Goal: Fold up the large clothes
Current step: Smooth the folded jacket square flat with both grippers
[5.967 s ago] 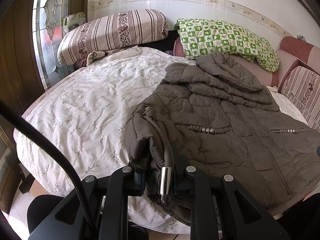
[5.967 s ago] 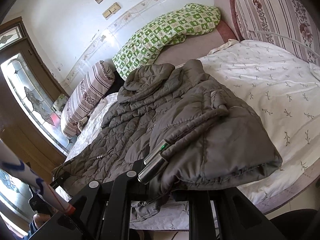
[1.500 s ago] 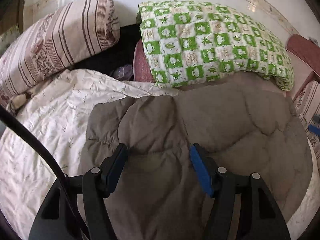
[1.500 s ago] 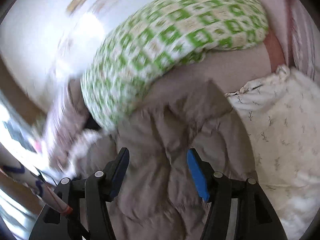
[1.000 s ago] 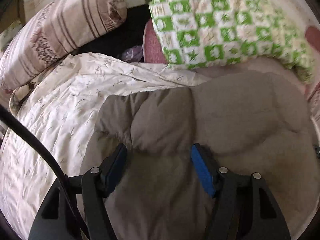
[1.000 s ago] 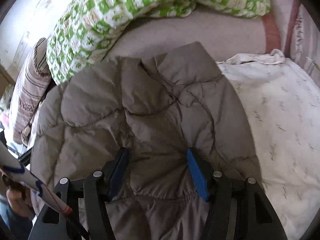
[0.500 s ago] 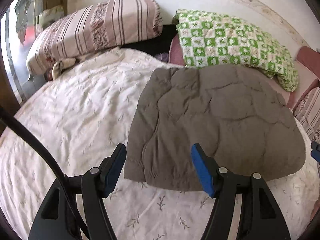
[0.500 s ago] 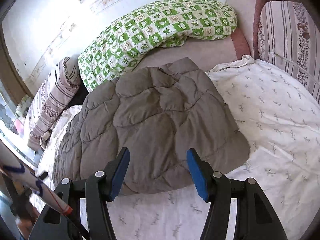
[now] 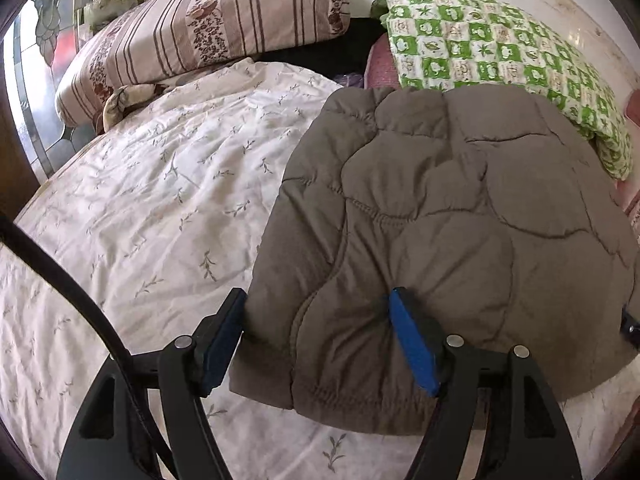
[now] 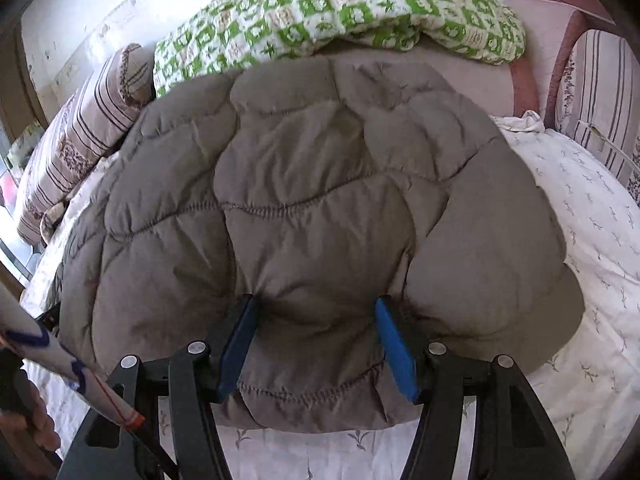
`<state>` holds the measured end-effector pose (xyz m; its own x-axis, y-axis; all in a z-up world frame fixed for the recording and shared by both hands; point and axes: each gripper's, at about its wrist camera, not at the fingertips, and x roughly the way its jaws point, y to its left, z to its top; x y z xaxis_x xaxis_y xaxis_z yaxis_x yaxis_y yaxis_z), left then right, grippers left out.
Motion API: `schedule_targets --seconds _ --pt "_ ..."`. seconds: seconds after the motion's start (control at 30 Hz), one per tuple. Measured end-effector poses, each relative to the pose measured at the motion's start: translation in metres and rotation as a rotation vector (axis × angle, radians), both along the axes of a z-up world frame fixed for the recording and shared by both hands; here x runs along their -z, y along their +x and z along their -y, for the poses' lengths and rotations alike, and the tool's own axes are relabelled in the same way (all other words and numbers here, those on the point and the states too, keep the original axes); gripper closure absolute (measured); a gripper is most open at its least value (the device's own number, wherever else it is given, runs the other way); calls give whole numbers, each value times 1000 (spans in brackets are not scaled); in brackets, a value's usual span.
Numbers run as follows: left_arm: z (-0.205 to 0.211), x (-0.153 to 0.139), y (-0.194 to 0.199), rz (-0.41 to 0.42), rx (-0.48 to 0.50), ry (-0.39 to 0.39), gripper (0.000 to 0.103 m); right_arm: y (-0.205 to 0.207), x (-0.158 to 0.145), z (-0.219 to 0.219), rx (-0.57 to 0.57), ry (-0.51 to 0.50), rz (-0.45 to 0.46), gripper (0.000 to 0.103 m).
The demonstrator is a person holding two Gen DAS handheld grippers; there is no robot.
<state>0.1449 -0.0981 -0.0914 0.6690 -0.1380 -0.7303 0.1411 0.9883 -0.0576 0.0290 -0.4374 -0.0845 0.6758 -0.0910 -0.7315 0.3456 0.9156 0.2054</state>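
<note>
Found the jacket (image 9: 460, 220) folded into a thick pad on the bed (image 9: 160, 200), far edge just short of the green quilt (image 9: 500, 52). Had both grippers down on its near edge: left gripper (image 9: 316, 300) astride the near left corner, fingers apart and just then opening wider, padding between them but not pinched; right gripper (image 10: 316, 304) further along, fingers likewise spread, tips dented into the fill. Probably pressed so to squash out air and stop the springy fold reopening. Judged the folding nearly done.
</note>
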Motion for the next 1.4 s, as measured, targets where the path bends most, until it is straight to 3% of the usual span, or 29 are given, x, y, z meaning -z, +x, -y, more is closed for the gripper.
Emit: schedule_targets --seconds 0.13,0.33,0.47,0.53,0.6,0.83,1.07,1.23,1.4 --pt "3 -2 -3 18 -1 25 30 -1 4 6 -10 29 6 37" --pt "-6 -11 -5 14 -11 -19 31 -21 -18 17 -11 107 89 38" --pt "-16 -25 -8 62 -40 -28 31 -41 -37 38 90 70 158 38" --pt "-18 -23 -5 50 -44 -27 31 -46 -32 58 165 74 142 38" --pt "-20 -14 1 17 -47 -34 31 -46 -22 72 204 101 112 45" --pt "-13 -4 9 -2 -35 -19 30 -38 11 93 215 246 58 45" --pt "-18 -9 8 -8 -43 -44 30 -43 0 90 222 232 86 45" --pt "-29 -15 8 1 -71 -68 30 -61 -23 94 260 197 179 44" --pt "-34 -11 13 -11 -93 -64 30 -61 -8 109 300 224 134 45"
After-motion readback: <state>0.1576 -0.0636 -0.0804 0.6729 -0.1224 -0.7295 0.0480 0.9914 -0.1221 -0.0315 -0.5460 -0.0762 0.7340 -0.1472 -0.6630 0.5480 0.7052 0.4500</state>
